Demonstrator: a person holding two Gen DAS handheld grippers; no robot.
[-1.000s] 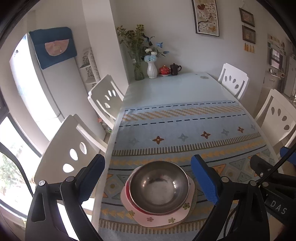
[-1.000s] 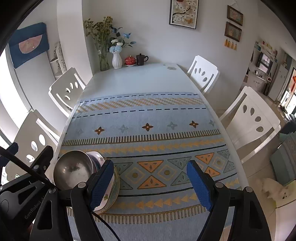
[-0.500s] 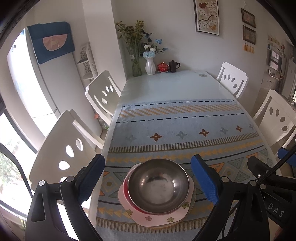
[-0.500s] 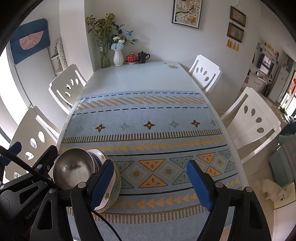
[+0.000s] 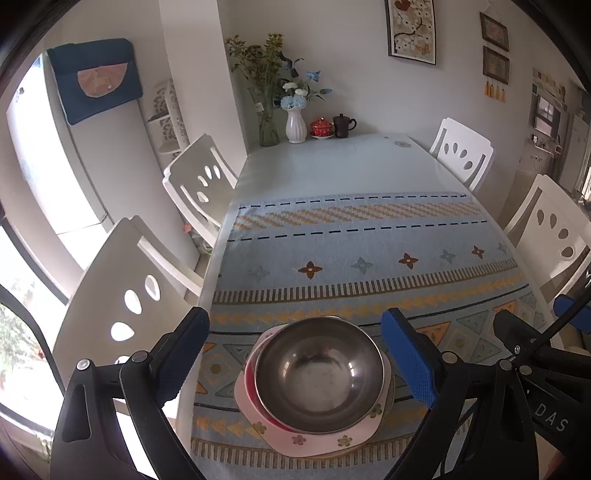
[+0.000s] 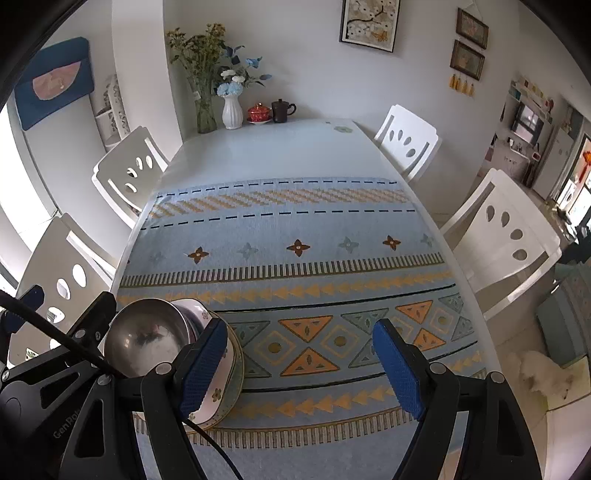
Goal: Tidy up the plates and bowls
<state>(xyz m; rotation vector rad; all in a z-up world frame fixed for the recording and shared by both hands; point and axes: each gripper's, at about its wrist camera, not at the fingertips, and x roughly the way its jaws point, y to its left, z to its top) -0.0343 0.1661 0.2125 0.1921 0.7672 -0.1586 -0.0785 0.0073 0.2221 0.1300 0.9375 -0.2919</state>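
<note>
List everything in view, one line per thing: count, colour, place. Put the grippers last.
steel bowl: 1, silver, top of the stack at the table's near left edge
red-rimmed bowl: 1, only a rim sliver shows under the steel bowl
floral plate: 1, white-pink with flowers, under the bowls
tablecloth: 1, blue with orange patterns, over the table's near part
table: 1, white
chairs: 4, white, two per side
white vase: 1, far end, holding flowers
glass vase: 1, clear, beside it
red lidded cup: 1, far end
dark mug: 1, far end
framed pictures: 3, far wall
white dog: 1, floor at right
left gripper: black, blue pads, open, above the stack
right gripper: same, open, right of the stack
</note>
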